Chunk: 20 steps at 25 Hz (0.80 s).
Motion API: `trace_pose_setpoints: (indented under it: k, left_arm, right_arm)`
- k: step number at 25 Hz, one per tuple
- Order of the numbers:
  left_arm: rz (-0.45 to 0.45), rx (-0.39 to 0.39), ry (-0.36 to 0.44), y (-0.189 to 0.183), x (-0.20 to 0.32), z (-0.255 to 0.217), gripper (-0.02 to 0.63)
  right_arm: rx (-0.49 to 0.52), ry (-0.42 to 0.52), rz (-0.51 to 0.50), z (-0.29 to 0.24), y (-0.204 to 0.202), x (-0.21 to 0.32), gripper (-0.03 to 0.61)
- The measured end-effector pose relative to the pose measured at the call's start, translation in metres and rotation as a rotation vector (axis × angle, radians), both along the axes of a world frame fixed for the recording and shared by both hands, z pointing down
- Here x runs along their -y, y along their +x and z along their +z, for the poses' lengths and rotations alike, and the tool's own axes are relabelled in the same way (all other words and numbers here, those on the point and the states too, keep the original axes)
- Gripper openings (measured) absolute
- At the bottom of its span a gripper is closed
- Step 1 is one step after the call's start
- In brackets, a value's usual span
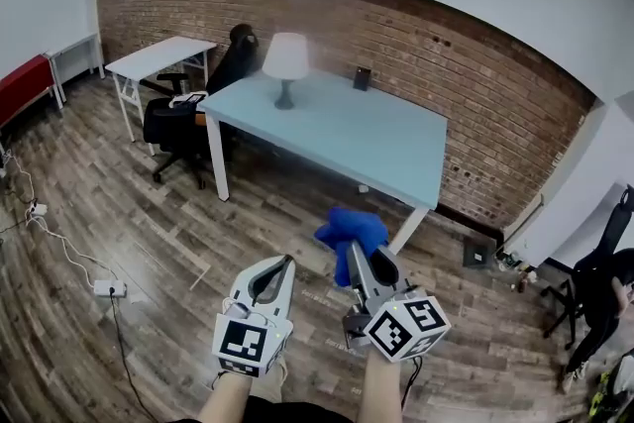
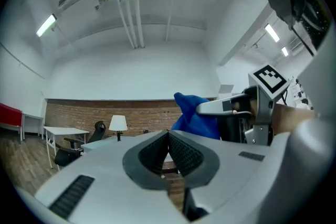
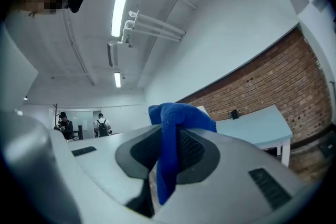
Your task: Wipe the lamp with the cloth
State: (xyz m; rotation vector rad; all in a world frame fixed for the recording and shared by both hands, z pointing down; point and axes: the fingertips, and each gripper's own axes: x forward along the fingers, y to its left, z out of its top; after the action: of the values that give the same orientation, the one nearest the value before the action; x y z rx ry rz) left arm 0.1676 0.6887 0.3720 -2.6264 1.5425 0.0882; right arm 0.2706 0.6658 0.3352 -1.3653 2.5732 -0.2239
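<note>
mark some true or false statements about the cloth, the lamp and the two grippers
1. The right gripper is shut on the crumpled blue cloth. True.
2. The left gripper also grips that cloth. False: its jaws are together with nothing between them.
3. The white-shaded lamp stands upright on the pale blue table. True.
4. The cloth is touching the lamp. False: it is held well short of the table, over the wooden floor.
5. A black office chair stands by the table's left end in the head view. True.
</note>
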Motion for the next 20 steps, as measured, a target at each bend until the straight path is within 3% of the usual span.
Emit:
trace_pose_setpoints:
  k: [7, 20]
  left_arm:
    - [-0.005, 0.003, -0.011, -0.029, 0.120, -0.018, 0.009]
    - [0.025, 0.034, 0.013, -0.072, 0.324, -0.042, 0.009]
  right_arm:
    - [0.000, 0.028, -0.047, -0.016, -0.039, 0.113, 0.061]
    - [0.052, 0.033, -0.033, -0.034, -0.081, 0.314, 0.061]
